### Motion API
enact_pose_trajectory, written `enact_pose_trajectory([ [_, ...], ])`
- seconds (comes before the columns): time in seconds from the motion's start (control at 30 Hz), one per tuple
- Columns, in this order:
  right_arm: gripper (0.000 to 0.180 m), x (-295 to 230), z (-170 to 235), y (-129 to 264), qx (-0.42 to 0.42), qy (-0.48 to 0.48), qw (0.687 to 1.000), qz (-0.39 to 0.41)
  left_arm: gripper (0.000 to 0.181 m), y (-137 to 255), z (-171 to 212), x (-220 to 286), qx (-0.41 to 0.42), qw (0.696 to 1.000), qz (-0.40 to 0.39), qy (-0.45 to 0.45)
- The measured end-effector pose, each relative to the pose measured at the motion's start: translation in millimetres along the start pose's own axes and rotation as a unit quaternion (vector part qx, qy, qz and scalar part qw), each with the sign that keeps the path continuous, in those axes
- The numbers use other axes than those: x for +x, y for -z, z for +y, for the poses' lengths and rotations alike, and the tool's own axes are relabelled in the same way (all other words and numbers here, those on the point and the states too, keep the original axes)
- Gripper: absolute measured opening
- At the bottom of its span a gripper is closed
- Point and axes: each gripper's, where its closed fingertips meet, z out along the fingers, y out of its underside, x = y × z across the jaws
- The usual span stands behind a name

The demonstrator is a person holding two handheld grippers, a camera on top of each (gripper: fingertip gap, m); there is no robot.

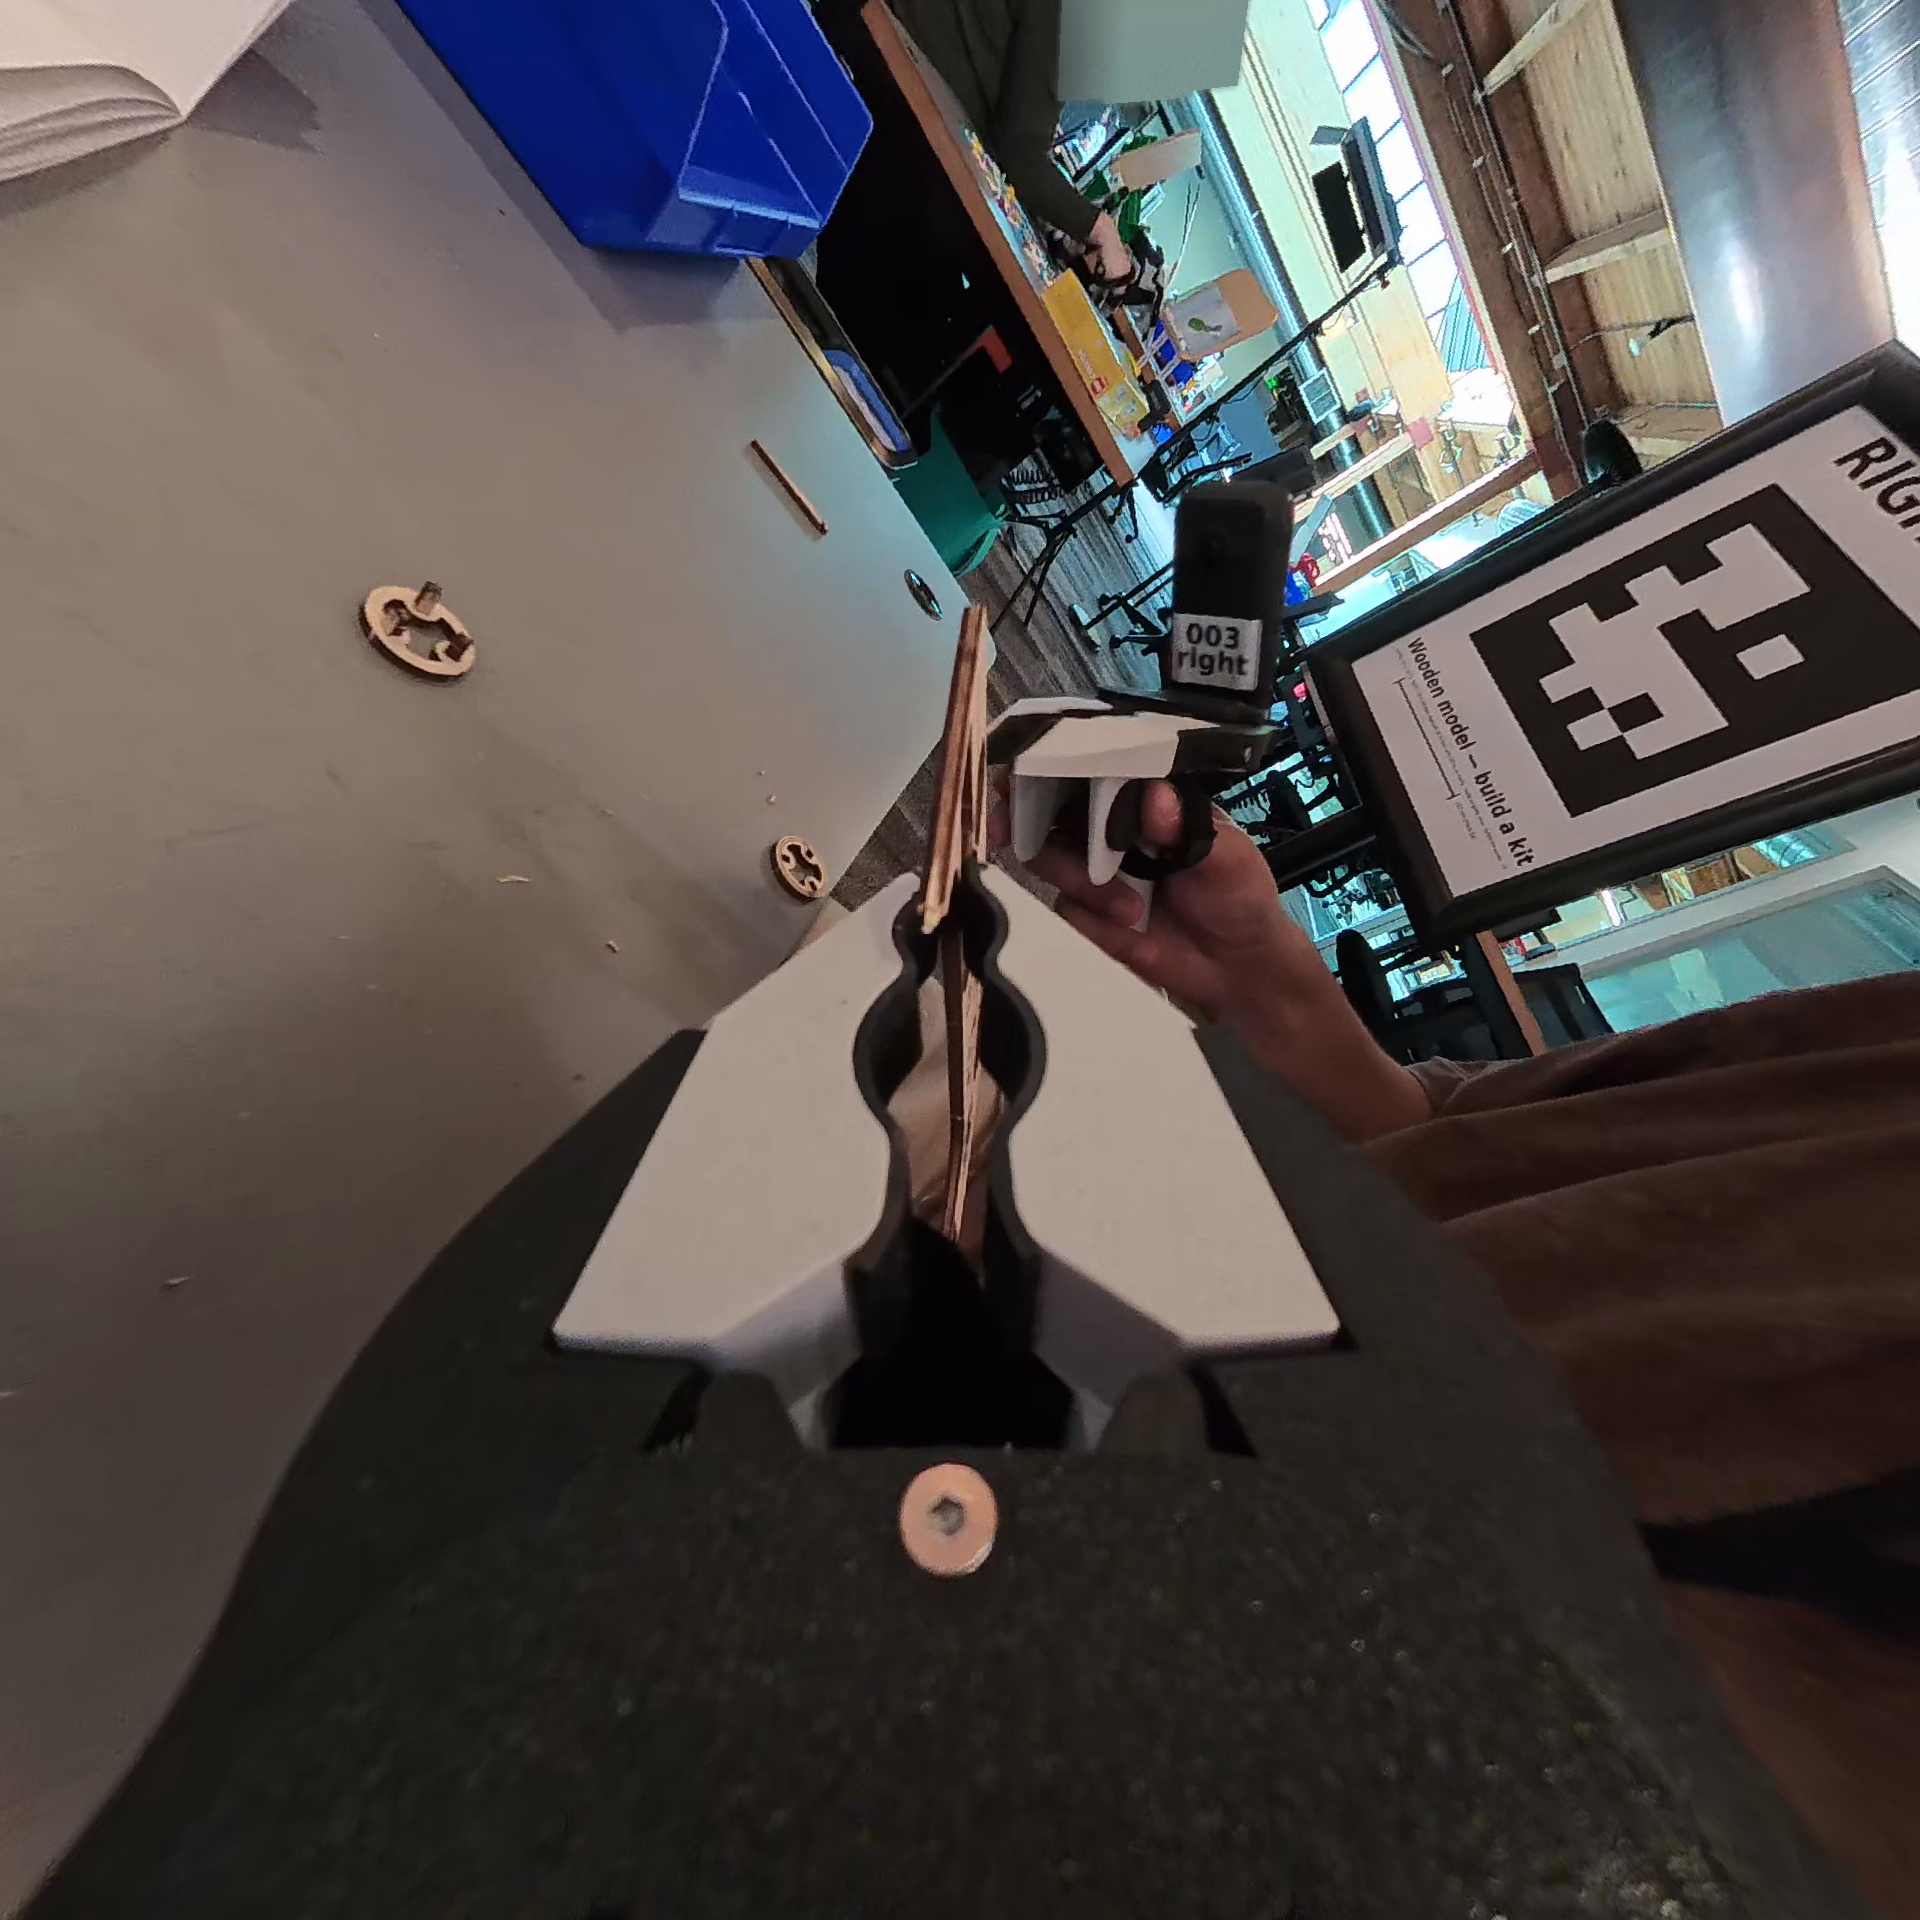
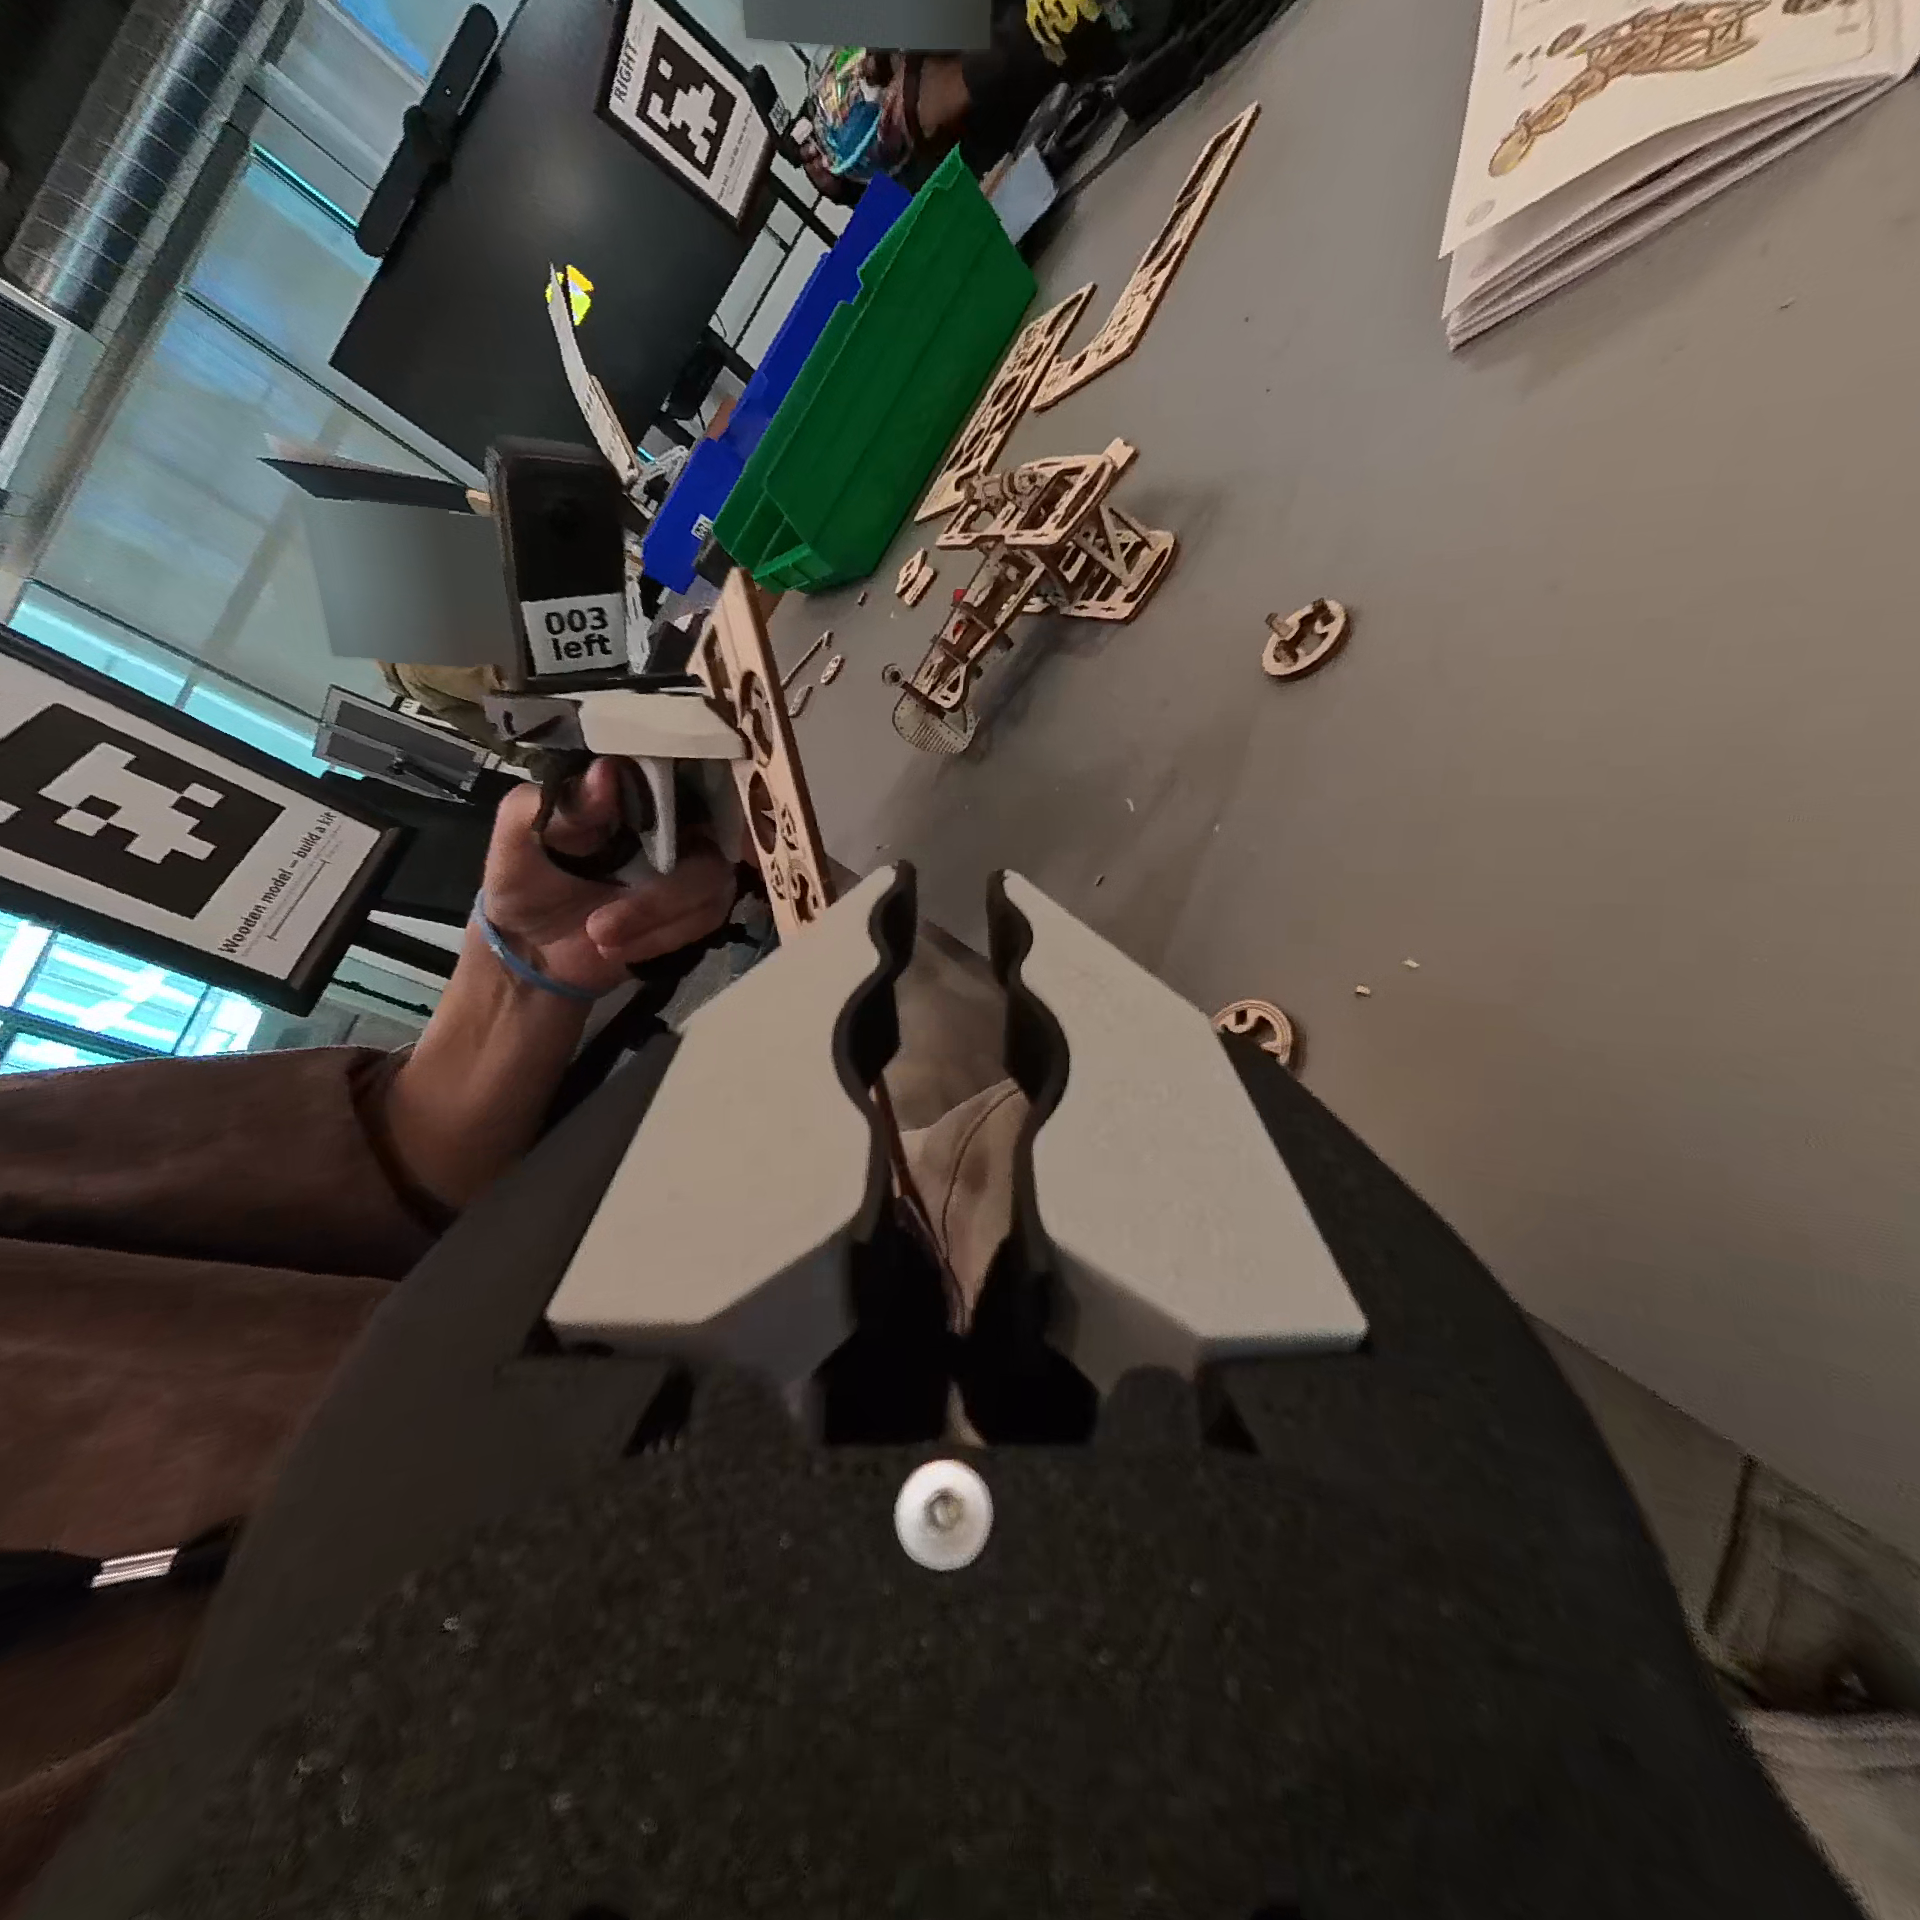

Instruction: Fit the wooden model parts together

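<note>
My left gripper [image 1: 951, 920] is shut on a flat wooden part sheet [image 1: 961, 769], seen edge-on and held up off the grey table [image 1: 312, 831]. In the right wrist view the same sheet [image 2: 769, 774] shows its cut-out face in the left gripper [image 2: 732, 758]. My right gripper [image 2: 951, 894] is open and empty, its jaws a small gap apart, just right of the sheet's lower end. It also shows in the left wrist view [image 1: 1013, 790], close beside the sheet. A partly built wooden model [image 2: 1029, 582] lies on the table.
Round wooden pieces lie loose on the table [image 1: 418, 632] [image 1: 800, 868] [image 2: 1304, 634] [image 2: 1257, 1029], with a thin wooden stick [image 1: 788, 486]. More part sheets [image 2: 1070, 343], a green bin [image 2: 883, 384], a blue bin [image 1: 644, 114] and an instruction booklet [image 2: 1662, 135] lie farther back. The tips of one gripper are about 10 cm away from the tips of the other.
</note>
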Motion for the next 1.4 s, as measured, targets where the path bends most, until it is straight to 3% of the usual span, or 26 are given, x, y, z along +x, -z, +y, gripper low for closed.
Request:
enact_pose_trajectory([
  [0.13,0.012,1,-2,4,0.005,0.003,1.0,0.005,0.001,28,-10,8,-0.012,0.999,-0.017,-0.046],
  [0.27,0.011,5,-6,9,0.014,-0.004,1.0,0.007,0.001,150,-45,-10,-0.016,0.987,-0.145,-0.073],
  [0.37,0.012,7,-5,7,0.008,-0.007,1.0,0.007,0.002,234,-54,-60,-0.049,0.974,-0.221,0.009],
  [0.43,0.012,7,-3,4,0.003,-0.013,1.0,0.001,0.002,260,-52,-97,-0.076,0.966,-0.228,0.098],
  [0.53,0.012,5,0,0,-0.007,-0.017,1.0,-0.006,0.002,262,-33,-124,-0.159,0.958,-0.174,0.163],
  [0.67,0.012,7,0,1,-0.009,-0.008,1.0,0.002,0.002,267,-31,-169,-0.213,0.935,-0.22,0.181],
  [0.9,0.012,12,-1,4,-0.006,-0.025,1.0,-0.003,0.008,255,-41,-199,-0.284,0.911,-0.291,0.066],
  [1.03,0.013,14,2,2,-0.013,-0.029,0.999,-0.006,0.008,231,-35,-184,-0.34,0.916,-0.213,0.003],
  [1.3,0.011,19,11,3,-0.048,-0.031,0.998,0.006,0.017,228,-43,-209,-0.433,0.852,-0.28,-0.085],
  [1.4,0.011,22,15,1,-0.058,-0.028,0.998,0.012,0.024,232,-33,-214,-0.485,0.811,-0.305,-0.119],
])
